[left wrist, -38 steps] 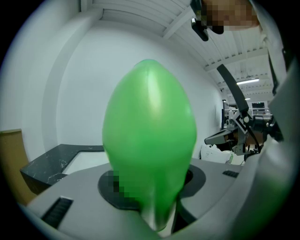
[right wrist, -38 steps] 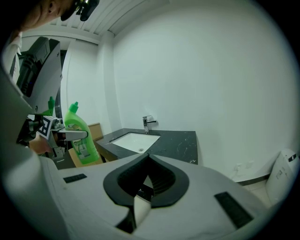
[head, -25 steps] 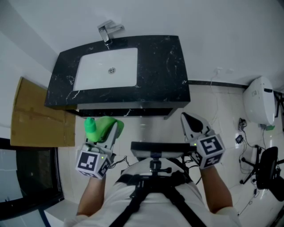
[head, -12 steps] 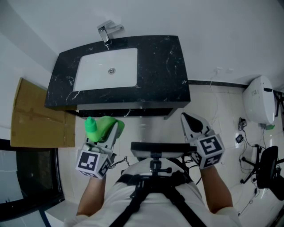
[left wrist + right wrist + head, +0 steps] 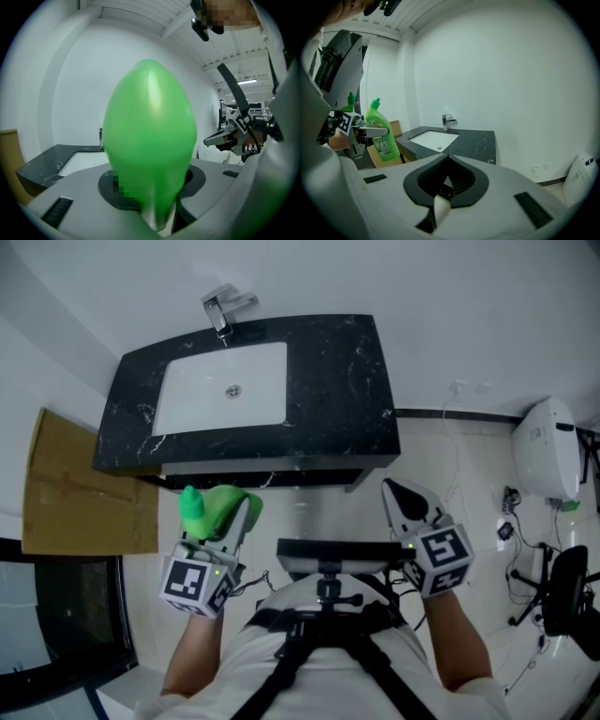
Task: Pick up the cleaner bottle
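The jaws of the left gripper (image 5: 218,517) stand wide and press on either side of the bright green plastic cleaner bottle (image 5: 150,136), which fills that gripper's view. Seen from the right gripper view, the bottle hangs upright in the air with its green cap (image 5: 190,502) on top, in front of the counter and resting on nothing. The jaws of the right gripper (image 5: 396,493) are pressed together with nothing between them, and it hovers well apart from the bottle, to its right. I judge the pick-up itself as good as done: the bottle is clear of any surface. What comes next calls mainly for a firm, steady hold and an upright bottle, since the smooth rounded body could slip. Counting outward: two grippers, one cleaner bottle, one black marbled countertop (image 5: 337,381) with one white rectangular basin (image 5: 202,395) and one chrome tap (image 5: 223,310), one brown cardboard sheet (image 5: 75,488) leaning at the counter's left, and one black chair (image 5: 567,601) at the far right.
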The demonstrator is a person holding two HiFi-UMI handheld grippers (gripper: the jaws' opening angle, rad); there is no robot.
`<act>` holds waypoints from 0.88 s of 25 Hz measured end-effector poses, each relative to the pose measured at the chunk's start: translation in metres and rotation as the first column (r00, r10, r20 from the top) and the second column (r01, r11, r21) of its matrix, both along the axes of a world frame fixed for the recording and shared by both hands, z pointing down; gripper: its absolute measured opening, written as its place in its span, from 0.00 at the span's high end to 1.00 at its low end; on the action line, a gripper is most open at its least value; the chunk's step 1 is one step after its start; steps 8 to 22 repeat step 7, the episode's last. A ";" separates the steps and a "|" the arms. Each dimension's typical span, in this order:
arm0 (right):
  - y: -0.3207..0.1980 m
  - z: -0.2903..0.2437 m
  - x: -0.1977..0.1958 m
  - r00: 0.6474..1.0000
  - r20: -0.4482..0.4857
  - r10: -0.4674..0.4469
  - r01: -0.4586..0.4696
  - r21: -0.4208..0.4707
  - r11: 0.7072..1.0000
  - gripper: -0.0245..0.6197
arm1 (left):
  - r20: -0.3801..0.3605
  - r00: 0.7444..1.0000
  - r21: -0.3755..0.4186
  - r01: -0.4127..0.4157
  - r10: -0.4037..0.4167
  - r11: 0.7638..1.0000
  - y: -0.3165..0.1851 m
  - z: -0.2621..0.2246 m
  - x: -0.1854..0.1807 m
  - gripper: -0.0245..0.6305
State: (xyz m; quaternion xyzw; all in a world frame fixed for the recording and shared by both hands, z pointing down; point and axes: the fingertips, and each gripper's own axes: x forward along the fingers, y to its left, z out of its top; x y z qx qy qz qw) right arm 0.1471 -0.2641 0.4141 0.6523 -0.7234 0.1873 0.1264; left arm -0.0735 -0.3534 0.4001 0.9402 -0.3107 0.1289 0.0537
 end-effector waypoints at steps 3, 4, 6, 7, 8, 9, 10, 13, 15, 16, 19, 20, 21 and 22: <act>0.002 0.002 0.001 1.000 0.001 0.002 -0.002 -0.006 1.000 0.96 | 0.003 1.000 -0.002 -0.003 0.003 1.000 -0.001 0.000 0.002 0.71; 0.003 0.002 0.001 1.000 0.002 0.003 -0.003 -0.009 1.000 0.96 | 0.003 1.000 -0.004 -0.005 0.005 1.000 0.000 0.001 0.002 0.71; 0.004 0.003 0.002 1.000 0.002 0.006 -0.006 -0.015 1.000 0.96 | 0.005 1.000 -0.010 -0.006 0.006 1.000 0.000 0.000 0.005 0.71; 0.005 0.003 0.003 1.000 0.002 0.007 -0.007 -0.017 1.000 0.96 | 0.007 1.000 -0.014 -0.006 0.006 1.000 -0.001 -0.001 0.006 0.71; 0.005 0.003 0.003 1.000 0.002 0.007 -0.007 -0.017 1.000 0.96 | 0.007 1.000 -0.014 -0.006 0.006 1.000 -0.001 -0.001 0.006 0.71; 0.005 0.003 0.003 1.000 0.002 0.007 -0.007 -0.017 1.000 0.96 | 0.007 1.000 -0.014 -0.006 0.006 1.000 -0.001 -0.001 0.006 0.71; 0.005 0.003 0.003 1.000 0.002 0.007 -0.007 -0.017 1.000 0.96 | 0.007 1.000 -0.014 -0.006 0.006 1.000 -0.001 -0.001 0.006 0.71; 0.005 0.003 0.003 1.000 0.002 0.007 -0.007 -0.017 1.000 0.96 | 0.007 1.000 -0.014 -0.006 0.006 1.000 -0.001 -0.001 0.006 0.71; 0.005 0.003 0.003 1.000 0.002 0.007 -0.007 -0.017 1.000 0.96 | 0.007 1.000 -0.014 -0.006 0.006 1.000 -0.001 -0.001 0.006 0.71; 0.005 0.003 0.003 1.000 0.002 0.007 -0.007 -0.017 1.000 0.96 | 0.007 1.000 -0.014 -0.006 0.006 1.000 -0.001 -0.001 0.006 0.71; 0.005 0.003 0.003 1.000 0.002 0.007 -0.007 -0.017 1.000 0.96 | 0.007 1.000 -0.014 -0.006 0.006 1.000 -0.001 -0.001 0.006 0.71; 0.005 0.003 0.003 1.000 0.002 0.007 -0.007 -0.017 1.000 0.96 | 0.007 1.000 -0.014 -0.006 0.006 1.000 -0.001 -0.001 0.006 0.71; 0.005 0.003 0.003 1.000 0.002 0.007 -0.007 -0.017 1.000 0.96 | 0.007 1.000 -0.014 -0.006 0.006 1.000 -0.001 -0.001 0.006 0.71; 0.005 0.003 0.003 1.000 0.002 0.007 -0.007 -0.017 1.000 0.96 | 0.007 1.000 -0.014 -0.006 0.006 1.000 -0.001 -0.001 0.006 0.71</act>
